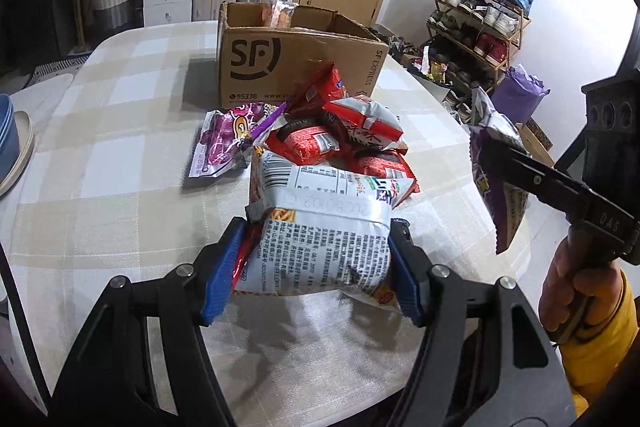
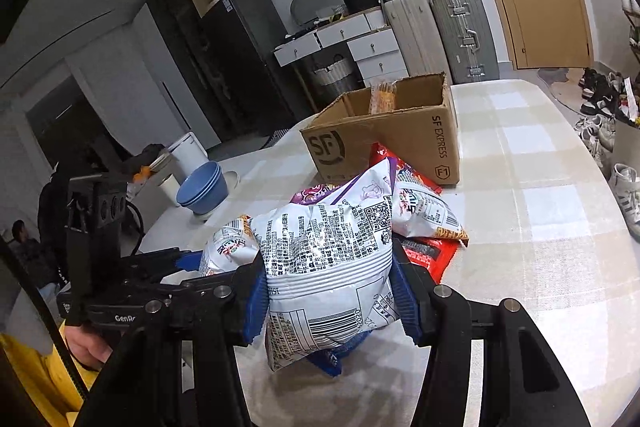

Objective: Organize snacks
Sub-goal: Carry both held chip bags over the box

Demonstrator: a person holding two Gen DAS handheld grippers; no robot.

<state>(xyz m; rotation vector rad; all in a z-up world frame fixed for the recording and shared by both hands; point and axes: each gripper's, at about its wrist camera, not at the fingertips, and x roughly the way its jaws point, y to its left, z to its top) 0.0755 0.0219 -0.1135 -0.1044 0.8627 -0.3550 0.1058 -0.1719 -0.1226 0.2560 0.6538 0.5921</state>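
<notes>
Brown cardboard box [image 1: 296, 63] sits straight ahead past the snack pile, seemingly nearer my left gripper [image 1: 316, 259], clamped on a white printed snack bag [image 1: 320, 247]; my right gripper [image 2: 330, 291] pinches a purple-and-white crinkly packet [image 2: 328, 247].

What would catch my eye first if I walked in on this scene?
Probably the two black grippers, each clamped on a snack bag: the left gripper squeezes a white bag, the right gripper a white-and-purple bag. Beyond them a heap of red bags lies on the checked table, in front of an open cardboard box.
</notes>
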